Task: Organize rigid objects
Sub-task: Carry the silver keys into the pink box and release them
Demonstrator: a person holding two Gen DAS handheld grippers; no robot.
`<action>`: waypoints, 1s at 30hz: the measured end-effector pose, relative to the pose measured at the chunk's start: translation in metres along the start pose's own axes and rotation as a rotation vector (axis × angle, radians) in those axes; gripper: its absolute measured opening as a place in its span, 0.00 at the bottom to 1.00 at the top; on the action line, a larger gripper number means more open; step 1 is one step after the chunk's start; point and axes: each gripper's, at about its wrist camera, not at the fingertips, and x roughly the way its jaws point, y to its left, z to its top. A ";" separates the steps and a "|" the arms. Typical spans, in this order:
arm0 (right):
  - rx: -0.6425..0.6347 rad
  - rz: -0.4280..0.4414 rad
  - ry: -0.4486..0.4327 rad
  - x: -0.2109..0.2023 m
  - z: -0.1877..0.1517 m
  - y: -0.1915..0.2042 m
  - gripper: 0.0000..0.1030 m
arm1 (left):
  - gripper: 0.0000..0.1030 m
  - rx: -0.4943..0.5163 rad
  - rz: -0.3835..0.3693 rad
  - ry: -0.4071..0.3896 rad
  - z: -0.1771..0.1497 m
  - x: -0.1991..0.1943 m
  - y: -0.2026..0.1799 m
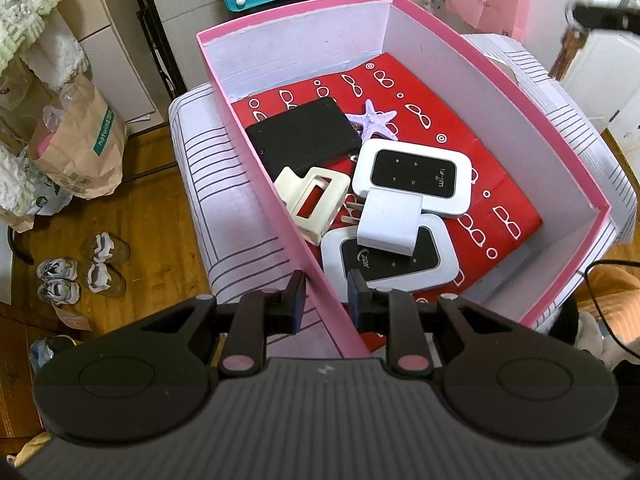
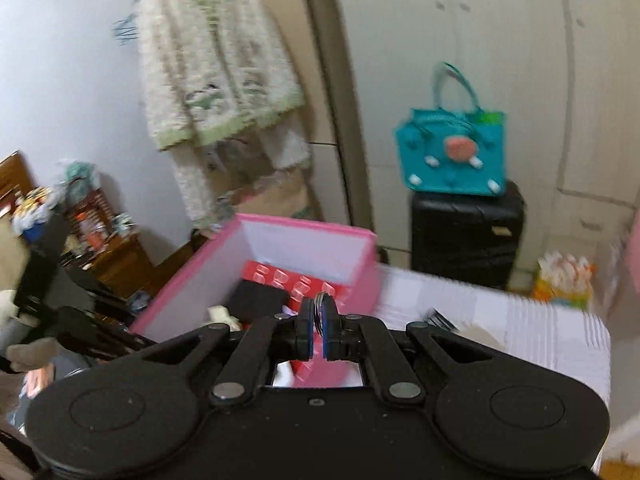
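Observation:
A pink box point(image 1: 500, 76) with white inner walls stands on a striped white stool. Inside on a red liner lie a black flat case point(image 1: 304, 136), a purple starfish point(image 1: 374, 118), a cream hair clip point(image 1: 314, 202), two white wifi routers point(image 1: 416, 176) point(image 1: 384, 268) and a white block point(image 1: 390, 220). My left gripper point(image 1: 323, 300) is open, its fingers straddling the box's near left wall. My right gripper point(image 2: 317, 328) is shut on a metal key ring point(image 2: 320, 310) above the box point(image 2: 184, 284); it appears at the left wrist view's top right with keys point(image 1: 574, 46) hanging.
A teal handbag point(image 2: 452, 152) sits on a black suitcase point(image 2: 466, 240) behind the box. A fluffy cardigan point(image 2: 216, 64) hangs at the left. Paper bags point(image 1: 80, 144) and shoes point(image 1: 80, 268) lie on the wooden floor left of the stool.

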 end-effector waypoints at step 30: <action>0.028 0.125 0.202 0.192 0.024 0.038 0.14 | 0.22 0.000 -0.037 0.012 0.003 0.001 0.006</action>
